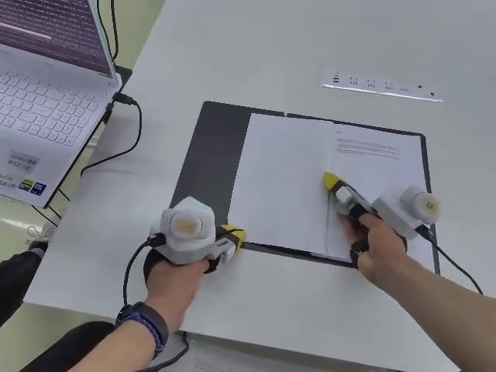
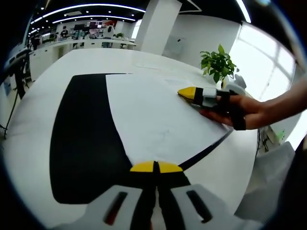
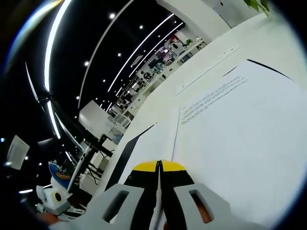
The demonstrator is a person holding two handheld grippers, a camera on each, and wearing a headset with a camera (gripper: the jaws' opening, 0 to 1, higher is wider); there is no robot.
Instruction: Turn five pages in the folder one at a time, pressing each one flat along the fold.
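The black folder (image 1: 208, 151) lies open on the white table. A blank turned page (image 1: 283, 182) rests on its left half, and a printed page (image 1: 376, 167) lies on the right. My right gripper (image 1: 332, 183) is shut, its yellow tip down on the fold between the two pages (image 3: 159, 166). My left gripper (image 1: 235, 236) is also shut and sits at the folder's near edge (image 2: 156, 166), by the lower corner of the blank page (image 2: 153, 115). In the left gripper view the right gripper (image 2: 187, 92) lies across the paper, held by a hand.
An open laptop (image 1: 46, 101) stands at the far left, and its cable (image 1: 128, 147) runs near the folder's left edge. A socket strip (image 1: 380, 84) is set into the table behind the folder. A potted plant (image 2: 218, 62) stands past the table.
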